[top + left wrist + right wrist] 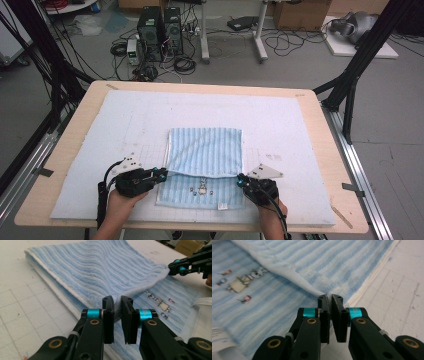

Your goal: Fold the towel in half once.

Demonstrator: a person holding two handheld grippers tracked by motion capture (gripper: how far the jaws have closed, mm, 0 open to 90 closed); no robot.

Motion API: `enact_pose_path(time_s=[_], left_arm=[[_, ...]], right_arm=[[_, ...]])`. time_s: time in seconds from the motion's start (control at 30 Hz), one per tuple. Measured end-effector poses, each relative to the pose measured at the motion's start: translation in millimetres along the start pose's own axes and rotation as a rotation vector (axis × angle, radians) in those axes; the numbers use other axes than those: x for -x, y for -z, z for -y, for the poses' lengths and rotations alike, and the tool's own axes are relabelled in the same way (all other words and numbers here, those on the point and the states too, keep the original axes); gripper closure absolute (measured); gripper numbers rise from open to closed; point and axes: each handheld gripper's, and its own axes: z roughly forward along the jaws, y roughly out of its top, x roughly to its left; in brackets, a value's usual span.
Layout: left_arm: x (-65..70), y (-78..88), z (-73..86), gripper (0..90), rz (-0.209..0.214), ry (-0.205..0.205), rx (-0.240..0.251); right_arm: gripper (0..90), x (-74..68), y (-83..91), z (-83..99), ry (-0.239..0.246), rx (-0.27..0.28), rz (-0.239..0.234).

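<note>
Pinching towel (100,267) fold: left gripper (118,307), right gripper (330,305); towel's underlayer half hidden

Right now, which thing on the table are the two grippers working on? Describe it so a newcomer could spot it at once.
On the wooden table lies a pale padded mat; near its front edge is a light blue striped towel, partly folded over itself. The left gripper and right gripper pinch its folded corners. A small embroidered figure and a white label mark its lower layer.

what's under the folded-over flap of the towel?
Under the flap lies the blue striped towel's lower layer, its near strip showing small embroidered figures and a white label. The rest of that layer is covered, so anything between cannot be seen.
</note>
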Motion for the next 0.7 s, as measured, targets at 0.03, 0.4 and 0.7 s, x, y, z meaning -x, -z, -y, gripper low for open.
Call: enact_pose_path(time_s=[0.03,0.4,0.7], left_arm=[[0.6,1.5,0.8,80.7,0.0,0.001,0.004],[11.9,20.1,12.0,80.4,0.022,-0.026,0.018],[21.9,29.8,18.9,79.9,0.052,-0.037,0.014]], right_arm=[[85.3,-0.8,4.9,0.6,0.001,0.014,-0.007],[85.3,-20.1,35.9,10.1,0.087,0.025,-0.051],[85.3,-28.2,49.5,18.7,0.107,0.015,-0.075]])
